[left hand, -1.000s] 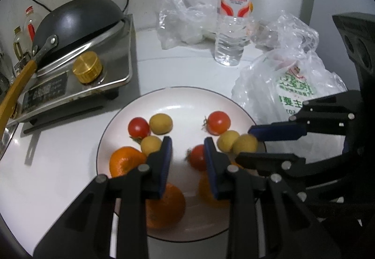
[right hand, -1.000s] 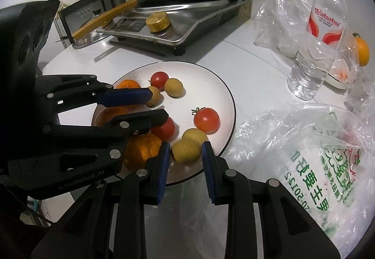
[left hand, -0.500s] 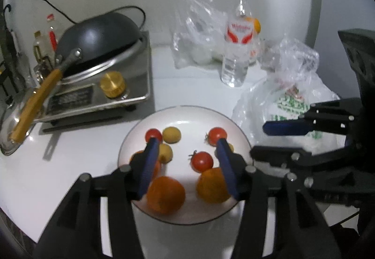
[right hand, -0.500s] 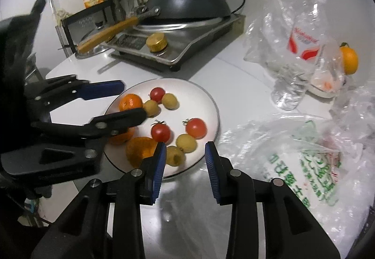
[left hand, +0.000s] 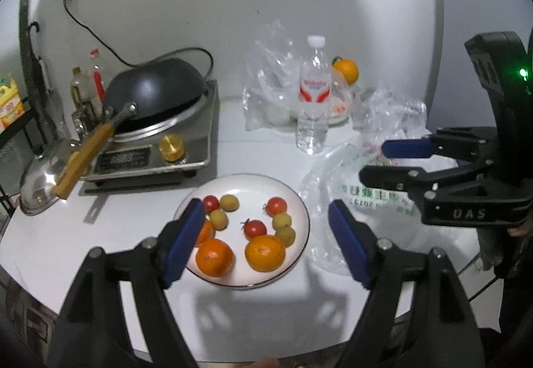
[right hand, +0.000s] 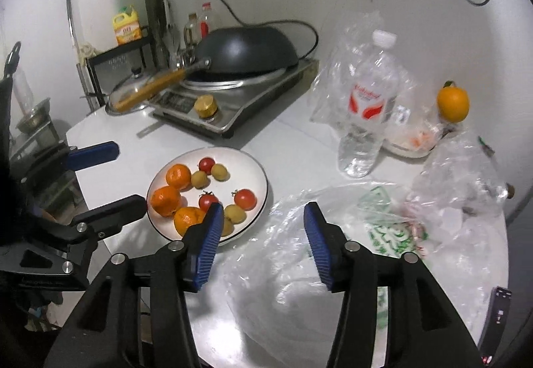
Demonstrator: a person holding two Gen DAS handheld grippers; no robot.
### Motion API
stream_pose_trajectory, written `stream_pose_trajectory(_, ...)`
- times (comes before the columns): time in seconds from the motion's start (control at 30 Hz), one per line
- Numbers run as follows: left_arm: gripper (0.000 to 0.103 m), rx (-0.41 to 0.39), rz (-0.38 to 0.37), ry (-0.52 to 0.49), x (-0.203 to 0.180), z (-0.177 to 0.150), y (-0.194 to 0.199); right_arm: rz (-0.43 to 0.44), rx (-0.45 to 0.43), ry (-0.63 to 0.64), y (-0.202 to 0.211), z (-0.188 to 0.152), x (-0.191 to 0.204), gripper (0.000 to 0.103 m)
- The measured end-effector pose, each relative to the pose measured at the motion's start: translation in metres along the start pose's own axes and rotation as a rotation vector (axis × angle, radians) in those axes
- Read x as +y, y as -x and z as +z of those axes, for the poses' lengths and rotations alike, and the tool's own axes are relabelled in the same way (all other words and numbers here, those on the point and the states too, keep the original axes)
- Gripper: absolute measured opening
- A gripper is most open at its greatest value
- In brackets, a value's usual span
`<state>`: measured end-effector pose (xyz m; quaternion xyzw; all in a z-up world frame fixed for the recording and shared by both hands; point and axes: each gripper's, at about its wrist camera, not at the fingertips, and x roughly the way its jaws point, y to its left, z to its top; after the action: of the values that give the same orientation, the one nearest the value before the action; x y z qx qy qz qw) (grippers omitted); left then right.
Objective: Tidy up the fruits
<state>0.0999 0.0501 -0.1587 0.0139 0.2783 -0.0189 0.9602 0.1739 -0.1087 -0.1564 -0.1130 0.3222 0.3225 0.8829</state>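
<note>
From my left wrist camera, my left gripper (left hand: 266, 244) hangs above the white plate (left hand: 301, 206) with its fingers wide apart and empty; the oranges (left hand: 265, 252), tomatoes (left hand: 255, 228) and small yellow fruits (left hand: 281, 220) lie on the plate directly ahead and below, between the two fingers. From my right wrist camera, my right gripper (right hand: 261, 243) is also spread and empty, above the plastic bag (right hand: 333, 201), and the plate lies to its left, so I judge the left gripper nearer to the fruits.
</note>
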Motion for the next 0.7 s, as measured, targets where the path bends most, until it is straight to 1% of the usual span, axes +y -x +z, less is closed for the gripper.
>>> stream_pose_trajectory(0.03,0.090,-0.014,0.007,0.004,-0.002,0.001,0.005,-0.003,-0.013,0.001,0.006,0.000,-0.001,0.059)
stream_pose_trajectory(0.1,0.095,-0.049,0.023,0.014,-0.006,0.006,0.018,-0.013,-0.040,0.004,0.019,0.002,-0.004,0.062)
stream_pose_trajectory(0.27,0.096,-0.129,0.056,0.020,-0.021,0.019,0.049,-0.056,-0.116,0.017,0.056,0.009,-0.008,0.070)
stream_pose_trajectory(0.4,0.097,-0.201,0.089,0.022,-0.032,0.032,0.076,-0.083,-0.198,0.018,0.093,0.017,-0.008,0.071)
stream_pose_trajectory(0.53,0.097,-0.274,0.126,0.026,-0.042,0.046,0.098,-0.109,-0.263,0.013,0.123,0.025,-0.007,0.071)
stream_pose_trajectory(0.7,0.097,-0.332,0.177,0.011,-0.053,0.061,0.118,-0.146,-0.345,0.006,0.160,0.032,-0.009,0.071)
